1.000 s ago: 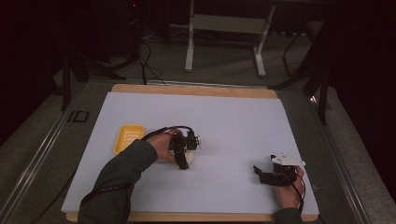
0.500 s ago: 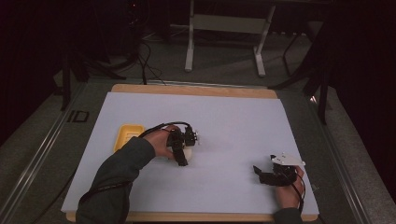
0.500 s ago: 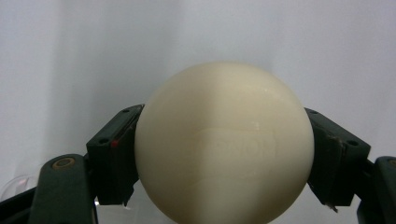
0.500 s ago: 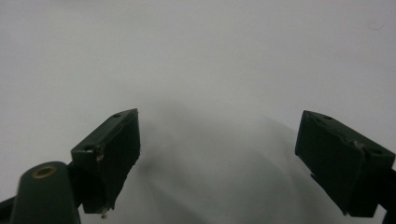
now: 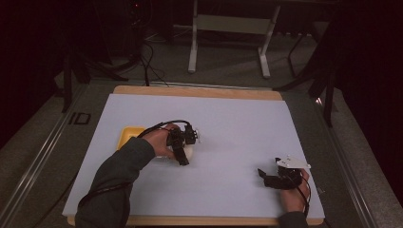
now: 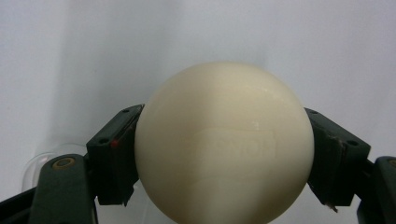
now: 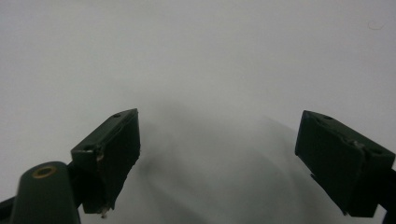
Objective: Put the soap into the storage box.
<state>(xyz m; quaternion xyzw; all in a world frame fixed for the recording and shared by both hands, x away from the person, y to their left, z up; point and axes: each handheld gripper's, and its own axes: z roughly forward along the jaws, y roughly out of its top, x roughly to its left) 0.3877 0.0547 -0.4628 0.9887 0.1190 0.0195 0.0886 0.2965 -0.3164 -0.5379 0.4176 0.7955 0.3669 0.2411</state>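
Between the left tongs, a cream ball is clamped beside the yellow tray; the right tongs are held released over the desk.

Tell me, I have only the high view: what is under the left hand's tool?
Observer: A cream ball, clamped between the left tool pads.
Operator: Is it lifted?
Observer: Cannot tell; white table cover lies behind it.
Operator: And the right tool?
Observer: The right tool is open, nothing between its pads, pointed at bare cover.
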